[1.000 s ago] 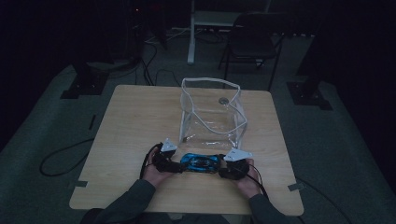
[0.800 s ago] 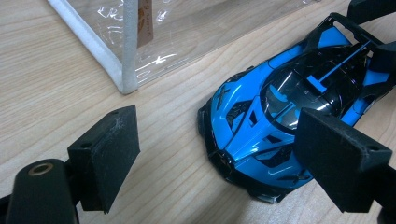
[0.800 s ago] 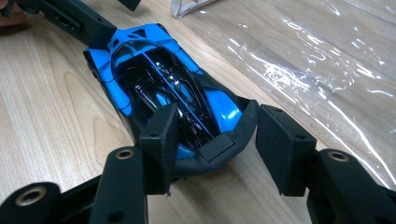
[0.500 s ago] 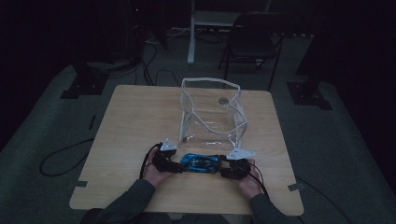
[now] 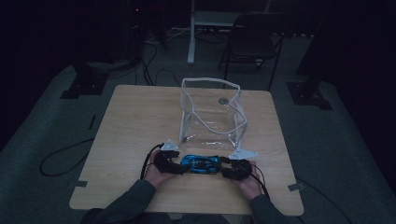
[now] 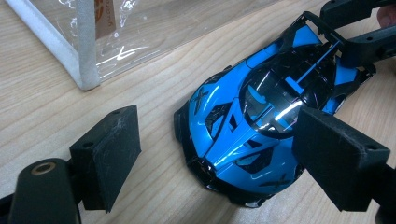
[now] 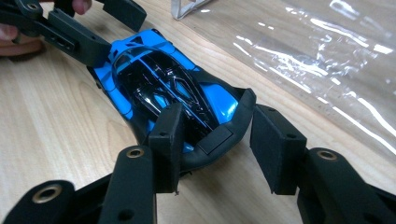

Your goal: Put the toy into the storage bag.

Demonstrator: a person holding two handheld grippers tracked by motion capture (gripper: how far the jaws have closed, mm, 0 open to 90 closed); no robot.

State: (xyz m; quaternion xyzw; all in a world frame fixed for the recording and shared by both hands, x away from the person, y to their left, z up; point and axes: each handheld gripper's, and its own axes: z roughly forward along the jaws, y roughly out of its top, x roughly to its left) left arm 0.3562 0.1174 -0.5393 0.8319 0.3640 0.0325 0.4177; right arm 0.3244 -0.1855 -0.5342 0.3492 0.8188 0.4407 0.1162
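Two grippers at the ends of a blue toy car (image 5: 201,164), lying flat on the wooden table (image 5: 135,116) just in front of the clear plastic bag (image 5: 212,114), between bag and the person's edge. Left gripper (image 5: 173,164) at the car's nose, held in the left hand (image 5: 156,173): jaws spread wide, far pad well off the car toward the bag, near pad hanging over the car's side by the cockpit, whether touching hard to tell; no grip on anything. Right gripper (image 5: 228,169) at the car's tail, held in the right hand (image 5: 250,183): jaws about half open and just now closing, straddling the black rear wing, one pad against the car's tail, the other just beside it with a sliver of gap, so no clamp yet.
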